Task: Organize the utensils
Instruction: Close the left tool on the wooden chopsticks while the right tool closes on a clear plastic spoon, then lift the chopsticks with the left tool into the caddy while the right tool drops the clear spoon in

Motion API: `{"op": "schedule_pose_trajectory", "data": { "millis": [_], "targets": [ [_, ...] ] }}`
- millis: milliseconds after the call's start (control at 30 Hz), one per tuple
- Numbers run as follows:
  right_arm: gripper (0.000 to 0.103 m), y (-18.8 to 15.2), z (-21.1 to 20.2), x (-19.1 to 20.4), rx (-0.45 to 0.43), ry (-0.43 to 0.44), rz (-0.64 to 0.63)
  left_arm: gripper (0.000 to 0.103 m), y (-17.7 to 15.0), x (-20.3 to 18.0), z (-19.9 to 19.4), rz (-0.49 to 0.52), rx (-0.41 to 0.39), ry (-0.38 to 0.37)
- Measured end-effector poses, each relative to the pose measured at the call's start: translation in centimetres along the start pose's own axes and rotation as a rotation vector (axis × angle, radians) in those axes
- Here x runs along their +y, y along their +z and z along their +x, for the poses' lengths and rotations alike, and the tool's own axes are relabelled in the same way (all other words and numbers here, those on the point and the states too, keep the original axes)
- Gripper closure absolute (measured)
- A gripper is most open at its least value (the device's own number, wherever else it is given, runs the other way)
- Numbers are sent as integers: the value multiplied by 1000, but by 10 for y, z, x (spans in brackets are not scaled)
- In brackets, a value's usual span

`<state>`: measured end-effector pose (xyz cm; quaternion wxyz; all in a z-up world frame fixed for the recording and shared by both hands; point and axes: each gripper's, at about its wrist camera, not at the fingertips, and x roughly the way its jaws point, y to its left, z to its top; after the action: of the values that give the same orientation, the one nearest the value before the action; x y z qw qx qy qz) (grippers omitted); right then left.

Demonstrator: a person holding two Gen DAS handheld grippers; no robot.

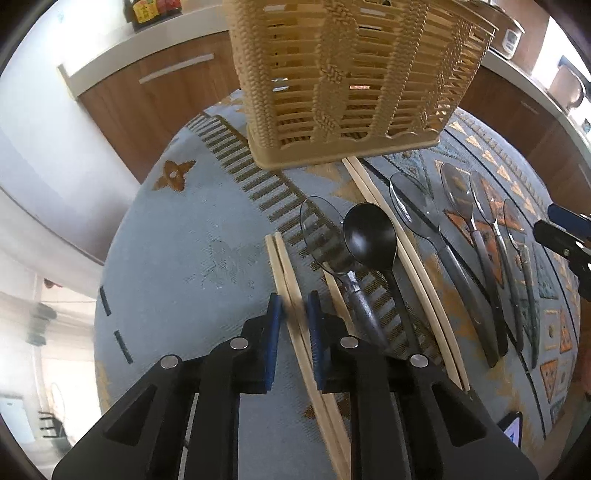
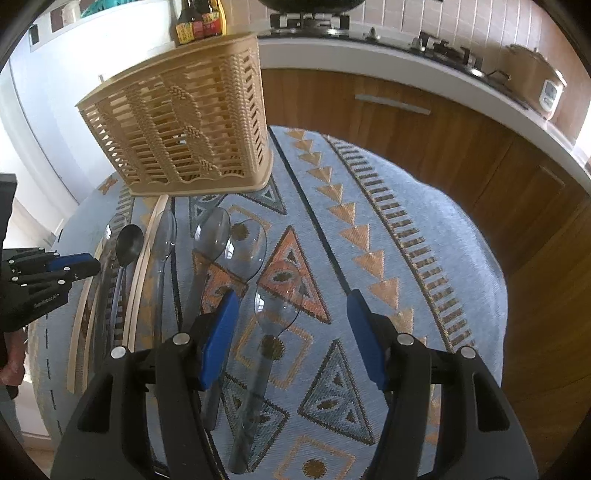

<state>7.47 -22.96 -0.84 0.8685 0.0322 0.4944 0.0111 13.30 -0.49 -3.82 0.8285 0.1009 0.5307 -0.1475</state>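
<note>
surface: patterned blue cloth point(image 2: 424, 236), wood cabinets point(image 2: 406, 125) behind | utensils: pale chopsticks point(image 1: 284, 266), clear spoons, tan basket point(image 1: 343, 85) | left gripper point(image 1: 294, 314) narrow, straddling chopsticks | right gripper point(image 2: 291, 314) wide

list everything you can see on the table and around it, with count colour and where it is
basket: 1, beige woven plastic, upright at the far side of the table
chopsticks: 2 pairs at least, pale wood; one pair between the left gripper's fingers, one right of the black spoon
black spoon: 1, black, among the left utensils
clear spoons: 5, smoky transparent, in a row across the cloth
tablecloth: 1, light blue with orange triangles, covers the table
sauce bottles: 2 or more, dark, on the counter behind
left gripper: 1, black with blue pads, closed around a chopstick pair
right gripper: 1, black with blue pads, open above a clear spoon
</note>
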Motion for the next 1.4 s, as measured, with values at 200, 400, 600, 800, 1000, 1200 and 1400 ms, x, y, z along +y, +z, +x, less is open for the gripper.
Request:
{"op": "schedule_pose_trajectory", "data": {
  "millis": [200,400,600,800,1000,1200,1400],
  "targets": [
    [66,20,28,-16,147,98,82,93,-5,19,-2,-45,-13,15],
    [66,35,48,-19,260,147,115,93,3,36,-1,-97,-9,-26],
    [66,34,49,0,286,47,30,90,8,40,3,-97,4,-41],
    [68,34,56,28,284,-48,-62,90,12,32,5,-48,27,-7],
    [73,28,58,43,261,-48,-86,92,14,22,7,-1,17,57],
    [73,-1,10,32,69,8,-124,94,-2,24,-9,-78,-123,-7],
    [73,-6,-55,40,-182,78,-146,94,-13,41,-60,-200,-371,-136]
  ]
}}
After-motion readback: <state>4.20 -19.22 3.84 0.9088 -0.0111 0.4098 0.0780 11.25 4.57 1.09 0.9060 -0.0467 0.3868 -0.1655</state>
